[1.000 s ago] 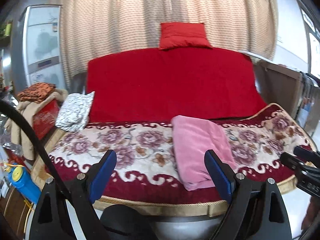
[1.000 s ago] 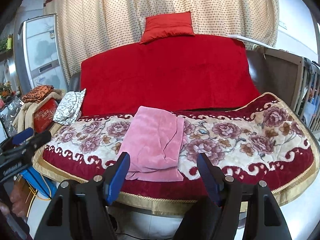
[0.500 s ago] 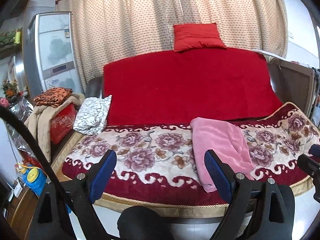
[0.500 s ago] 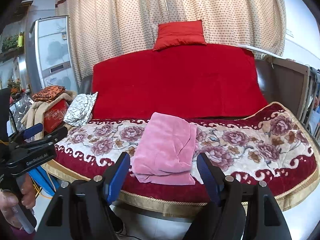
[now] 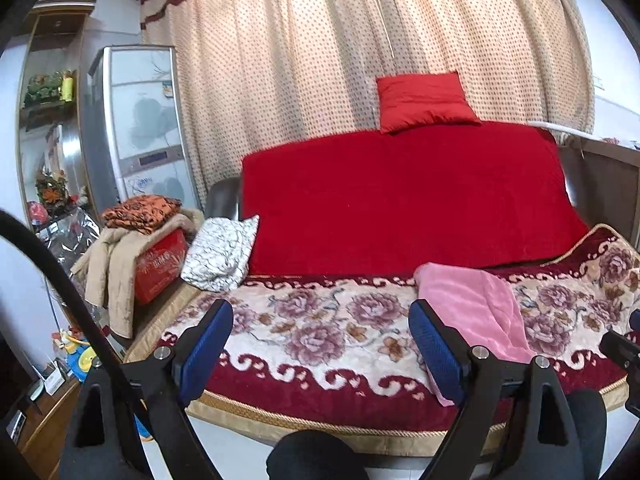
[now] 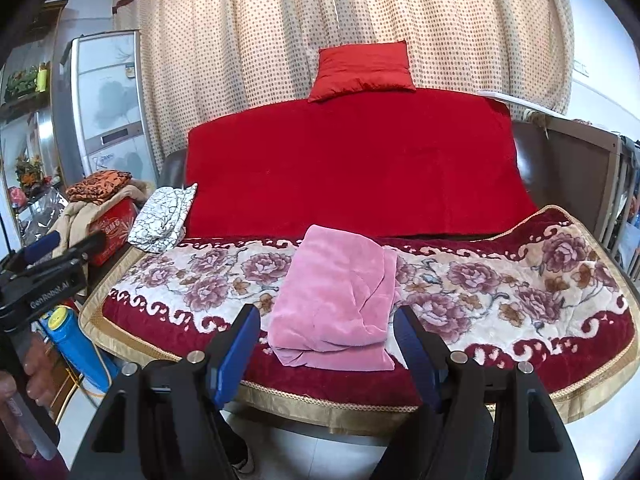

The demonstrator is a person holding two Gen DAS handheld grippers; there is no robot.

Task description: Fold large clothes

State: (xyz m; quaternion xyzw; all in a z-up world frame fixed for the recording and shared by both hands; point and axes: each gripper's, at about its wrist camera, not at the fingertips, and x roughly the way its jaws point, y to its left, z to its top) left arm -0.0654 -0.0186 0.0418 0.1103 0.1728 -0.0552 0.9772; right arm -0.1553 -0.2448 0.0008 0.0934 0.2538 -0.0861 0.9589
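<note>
Nearest the cameras, the left gripper (image 5: 320,346) and the right gripper (image 6: 327,344) are both held short of the sofa's front edge, each with its blue-padded jaws spread apart and nothing between them. A hand (image 6: 24,376) grips the left tool's handle at the left margin of the right wrist view. The pink garment (image 6: 336,300) lies folded into a compact rectangle on the floral seat cover (image 6: 500,288), its near end at the front edge of the seat, roughly mid-width, its far end toward the backrest. A black-and-white patterned cloth (image 5: 222,254) rests at the seat's left rear corner. Behind, a red throw (image 6: 352,168) covers the backrest, a red cushion (image 6: 362,68) sits on top of it, and a dotted curtain (image 6: 320,12) hangs beyond.
</note>
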